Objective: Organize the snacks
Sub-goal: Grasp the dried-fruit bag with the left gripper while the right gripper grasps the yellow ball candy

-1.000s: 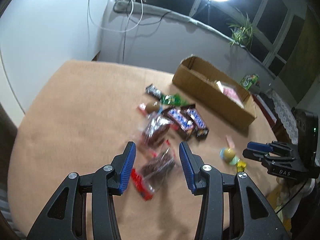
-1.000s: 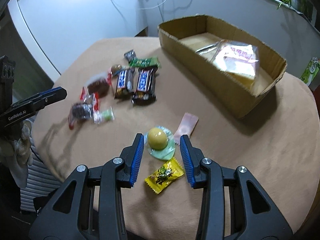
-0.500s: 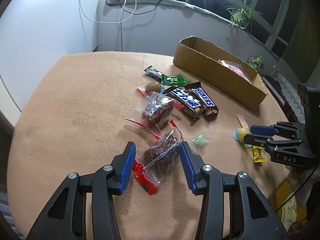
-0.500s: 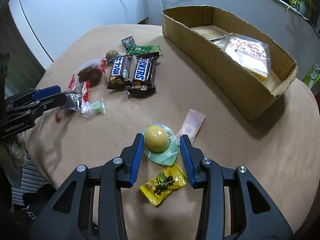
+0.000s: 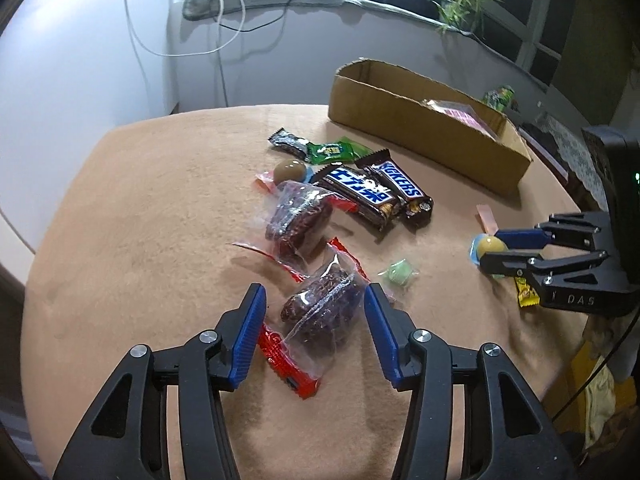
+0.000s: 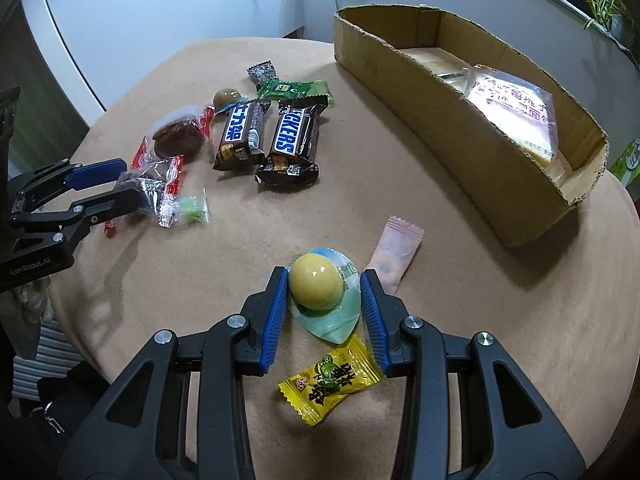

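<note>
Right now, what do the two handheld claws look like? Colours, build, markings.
Both match: black skeletal frames with triangular cut-outs, silver pivot screws, and ribbed blue pads on each finger. The left claw carries white "GenRobot.AI" lettering on its side, seen from the right wrist view. The right claw shows "DAS" on its body, a small green light and a thin black cable behind it.

On the bench (image 6: 460, 300), the cardboard box (image 6: 440, 120) is placed at the far right, with a packet (image 6: 512, 108) inside. Two chocolate bars (image 6: 292, 140) are laid side by side to its left. A round jelly cup (image 6: 320, 288) is set nearer, just beside a flat sachet (image 6: 396, 248).
</note>
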### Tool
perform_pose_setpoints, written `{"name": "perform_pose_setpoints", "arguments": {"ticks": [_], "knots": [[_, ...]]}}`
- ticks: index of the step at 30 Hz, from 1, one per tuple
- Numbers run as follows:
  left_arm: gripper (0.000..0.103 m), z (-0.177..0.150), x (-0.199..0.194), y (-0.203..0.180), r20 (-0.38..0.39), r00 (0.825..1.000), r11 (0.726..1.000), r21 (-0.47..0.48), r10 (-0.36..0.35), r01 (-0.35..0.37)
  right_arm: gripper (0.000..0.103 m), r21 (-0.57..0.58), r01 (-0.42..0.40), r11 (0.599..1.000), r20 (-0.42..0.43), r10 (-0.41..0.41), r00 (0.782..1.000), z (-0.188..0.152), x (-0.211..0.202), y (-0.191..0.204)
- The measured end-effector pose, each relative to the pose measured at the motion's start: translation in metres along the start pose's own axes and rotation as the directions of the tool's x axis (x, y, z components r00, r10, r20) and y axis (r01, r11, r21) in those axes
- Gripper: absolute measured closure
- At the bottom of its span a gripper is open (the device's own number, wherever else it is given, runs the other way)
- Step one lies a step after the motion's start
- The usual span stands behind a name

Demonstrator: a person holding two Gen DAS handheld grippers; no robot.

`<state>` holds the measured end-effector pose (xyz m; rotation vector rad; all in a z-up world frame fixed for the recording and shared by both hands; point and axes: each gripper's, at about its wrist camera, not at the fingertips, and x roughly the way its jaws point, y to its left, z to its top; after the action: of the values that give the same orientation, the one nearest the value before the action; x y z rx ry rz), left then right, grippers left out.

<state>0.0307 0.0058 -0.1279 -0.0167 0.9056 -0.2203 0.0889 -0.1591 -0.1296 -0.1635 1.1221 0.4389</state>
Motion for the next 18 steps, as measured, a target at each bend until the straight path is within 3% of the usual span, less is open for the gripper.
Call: {"name": "perform_pose_setpoints", "arguments": {"ticks": [7,14,18], "knots": [[0.052,-0.002,0.003,-0.012,-0.010,1.000,0.993,0.115,0.014,-0.012,0.065,-0.013,-0.003,1.000,-0.007,0.003,1.000,0.001,0.001,0.002],[0.040,0.001,0.011,-0.020,-0.042,0.998,0.977,0.213,0.038,-0.029,0.065,-0.013,-0.003,1.000,-0.009,0.003,1.000,0.000,0.001,0.002],[0.040,0.000,0.023,-0.020,-0.053,0.998,0.978,0.208,0.041,-0.029,0.065,-0.012,-0.005,1.000,-0.007,0.005,1.000,0.000,0.002,0.001]]}}
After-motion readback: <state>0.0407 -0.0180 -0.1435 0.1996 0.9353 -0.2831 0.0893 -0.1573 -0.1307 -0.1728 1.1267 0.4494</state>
